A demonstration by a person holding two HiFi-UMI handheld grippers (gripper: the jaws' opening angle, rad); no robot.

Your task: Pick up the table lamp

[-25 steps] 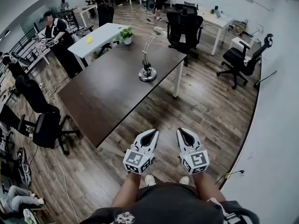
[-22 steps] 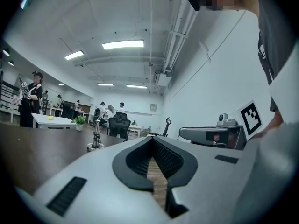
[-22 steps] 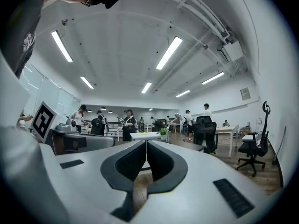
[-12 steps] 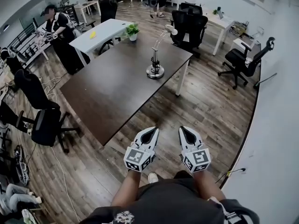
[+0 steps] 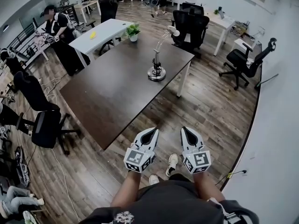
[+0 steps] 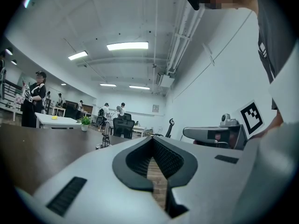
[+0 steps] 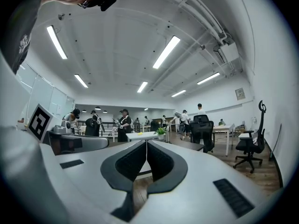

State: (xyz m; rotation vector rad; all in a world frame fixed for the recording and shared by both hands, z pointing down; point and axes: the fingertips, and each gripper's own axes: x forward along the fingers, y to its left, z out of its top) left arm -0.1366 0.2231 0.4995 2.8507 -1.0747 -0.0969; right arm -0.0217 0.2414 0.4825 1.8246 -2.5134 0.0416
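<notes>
Head view steeply down, gripper views level fwd; all share table lamp (image 5: 157, 72).

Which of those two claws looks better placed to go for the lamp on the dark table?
Left, narrowly. The left claw lines up nearer the table lamp at the far end of the dark table; the right claw sits further off to the side. Both are shut and far from it.

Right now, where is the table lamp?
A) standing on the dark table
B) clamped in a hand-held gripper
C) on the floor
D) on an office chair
A: the table lamp stands with its round base on the dark table, near the far right corner.
</notes>
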